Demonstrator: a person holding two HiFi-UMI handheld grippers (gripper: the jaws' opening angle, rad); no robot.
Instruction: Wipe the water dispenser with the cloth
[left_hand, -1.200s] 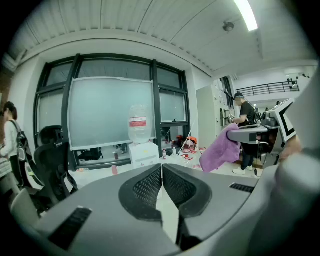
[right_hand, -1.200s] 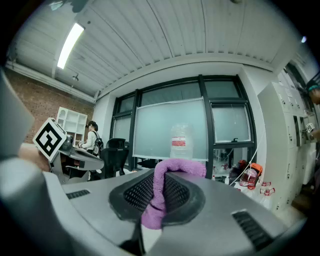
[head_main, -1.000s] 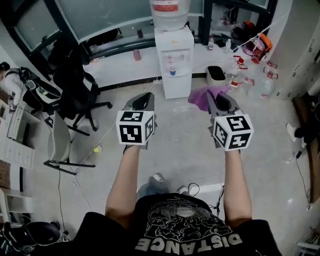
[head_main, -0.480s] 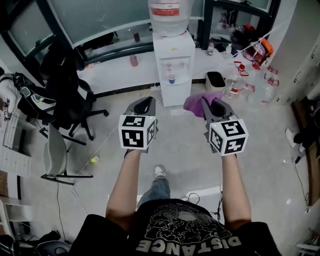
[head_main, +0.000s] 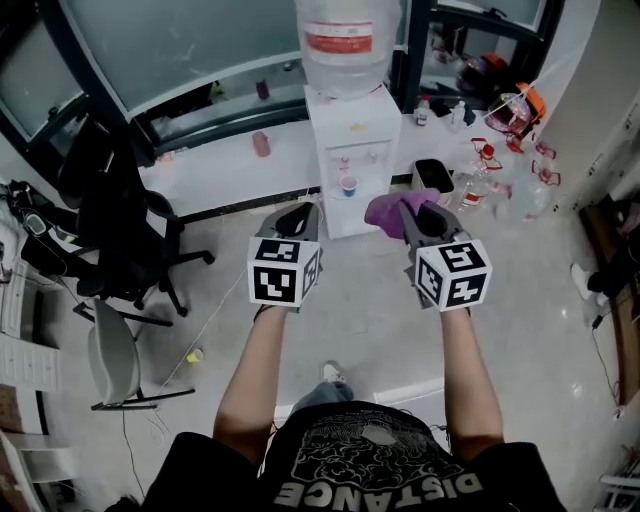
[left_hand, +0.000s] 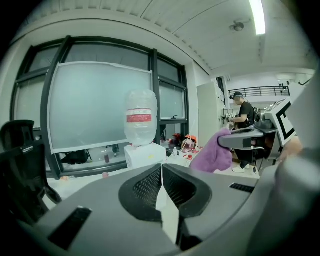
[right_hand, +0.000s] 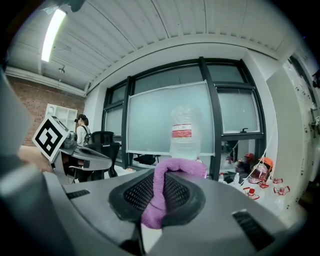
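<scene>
- Pale tiled office floor (head_main: 360, 310) fills the head view, with a long frosted window (head_main: 190, 45) behind the water dispenser (head_main: 349, 150).
- The white water dispenser stands against the window wall, top centre, carrying a large clear bottle (head_main: 343, 40) with a red label.
- A small cup (head_main: 348, 185) sits in the dispenser's tap recess.
- Just right of the dispenser stands a black bin (head_main: 432, 176); further right, clear bottles with red caps (head_main: 480, 170) cluster on the floor.
- Well to the left of the dispenser is a black office chair (head_main: 120, 215).
- Both bare forearms reach toward the dispenser, each gripper short of it and not touching it.
- The left gripper (head_main: 300, 214) points at the dispenser's lower left; its own view shows the jaws pressed together with nothing between them.
- The right gripper (head_main: 415, 210) points at the dispenser's lower right, jaws clamped on a purple cloth (head_main: 390, 212).
- In the right gripper view the cloth (right_hand: 165, 187) loops up out of the jaws, draping across the base of the dispenser's bottle beyond.
</scene>
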